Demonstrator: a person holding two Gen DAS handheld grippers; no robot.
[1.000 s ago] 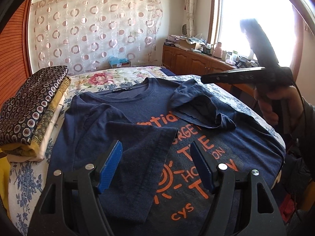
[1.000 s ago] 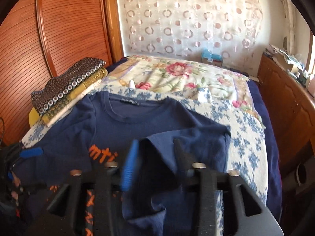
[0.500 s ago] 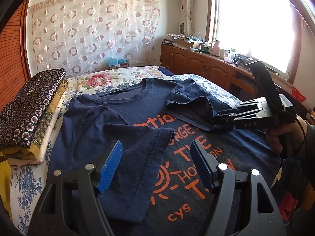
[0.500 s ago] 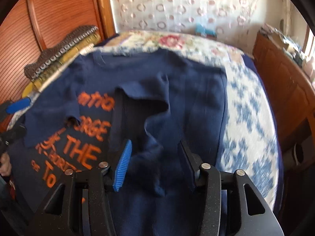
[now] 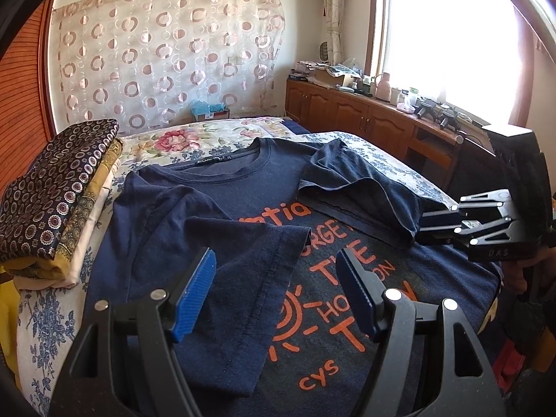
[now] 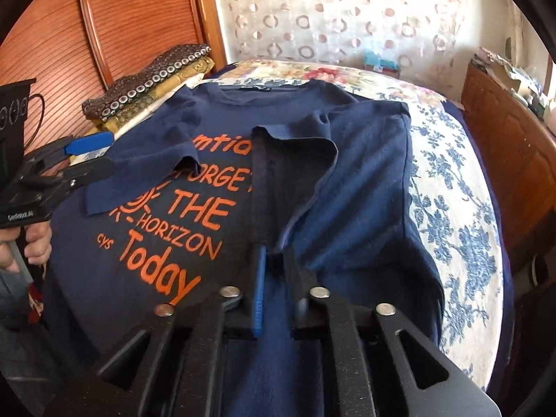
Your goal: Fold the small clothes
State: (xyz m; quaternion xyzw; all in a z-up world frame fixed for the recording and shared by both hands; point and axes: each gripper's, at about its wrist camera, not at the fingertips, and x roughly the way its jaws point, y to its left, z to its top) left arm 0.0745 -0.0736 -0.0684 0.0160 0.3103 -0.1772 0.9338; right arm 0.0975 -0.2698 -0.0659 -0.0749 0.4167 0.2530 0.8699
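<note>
A navy T-shirt [image 5: 243,215] with orange print lies face up on the bed, collar at the far end; it also shows in the right wrist view [image 6: 365,180]. Both sleeves are folded in over the chest. My left gripper [image 5: 274,295] is open and empty, hovering over the folded left sleeve [image 5: 222,243]. My right gripper [image 6: 276,264] is shut on the edge of the folded right sleeve [image 6: 299,173], low over the shirt. It also shows in the left wrist view [image 5: 438,222] at the right.
A stack of folded patterned cloths [image 5: 52,191] lies on the bed's left side. The floral bedsheet [image 6: 451,208] shows around the shirt. Wooden cabinets [image 5: 365,121] with clutter run under the window. A wooden wardrobe [image 6: 104,34] stands on the left.
My right gripper came down from above the bed to the shirt, moved toward the sleeve's hem and closed on it. My left gripper stayed open in place.
</note>
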